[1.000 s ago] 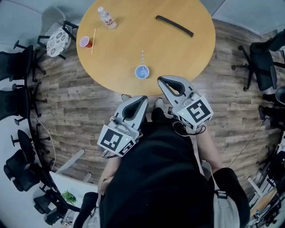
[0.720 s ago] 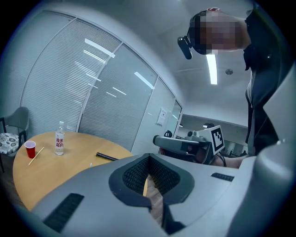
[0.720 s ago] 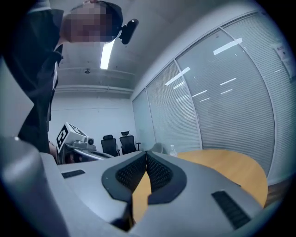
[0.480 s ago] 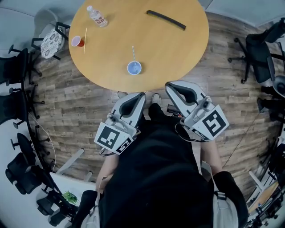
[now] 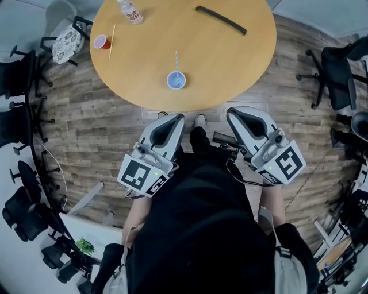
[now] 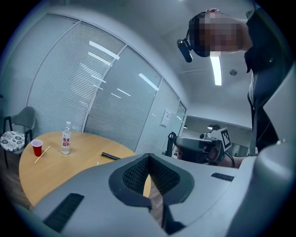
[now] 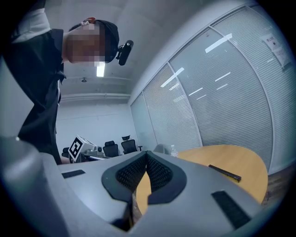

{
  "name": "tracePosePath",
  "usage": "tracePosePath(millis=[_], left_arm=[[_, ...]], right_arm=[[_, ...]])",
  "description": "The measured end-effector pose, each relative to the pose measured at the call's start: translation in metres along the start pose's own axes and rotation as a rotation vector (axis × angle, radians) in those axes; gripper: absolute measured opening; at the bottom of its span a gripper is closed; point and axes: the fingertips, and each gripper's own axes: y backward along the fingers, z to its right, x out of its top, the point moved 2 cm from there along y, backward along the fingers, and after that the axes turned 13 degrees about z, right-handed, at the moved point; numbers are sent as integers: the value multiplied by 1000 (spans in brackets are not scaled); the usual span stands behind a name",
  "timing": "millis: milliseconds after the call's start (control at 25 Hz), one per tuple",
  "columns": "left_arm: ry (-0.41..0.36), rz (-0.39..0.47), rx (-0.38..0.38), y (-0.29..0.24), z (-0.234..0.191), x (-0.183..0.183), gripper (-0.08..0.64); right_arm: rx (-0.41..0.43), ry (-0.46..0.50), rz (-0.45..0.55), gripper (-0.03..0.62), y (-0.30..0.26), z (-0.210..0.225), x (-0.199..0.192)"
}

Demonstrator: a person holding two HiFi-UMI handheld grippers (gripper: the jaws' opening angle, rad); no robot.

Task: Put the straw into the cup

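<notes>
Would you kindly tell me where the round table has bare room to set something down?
The widest bare patch is the right part of the table, between the blue cup and the black strip. The stretch between blue cup and red cup is also free. The far-left edge is crowded: red cup, wooden stick and water bottle.

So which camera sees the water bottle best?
The left gripper view: the water bottle stands whole, side-on, label showing. The head view cuts it at the top edge; the right gripper view shows only a tiny bit.
</notes>
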Motion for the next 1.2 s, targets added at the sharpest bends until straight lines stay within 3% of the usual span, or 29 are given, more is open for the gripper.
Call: tracePosePath(millis=[400, 680, 1200], left_arm=[[-10, 9, -68, 12, -26, 27, 11], [-21, 26, -107, 27, -43, 46, 11], [-2, 15, -102, 60, -67, 48, 11]], right_arm=[[35, 42, 23, 18, -31, -24, 11], [-3, 65, 34, 18, -62, -41, 11], [-34, 83, 14, 17, -80, -55, -9]])
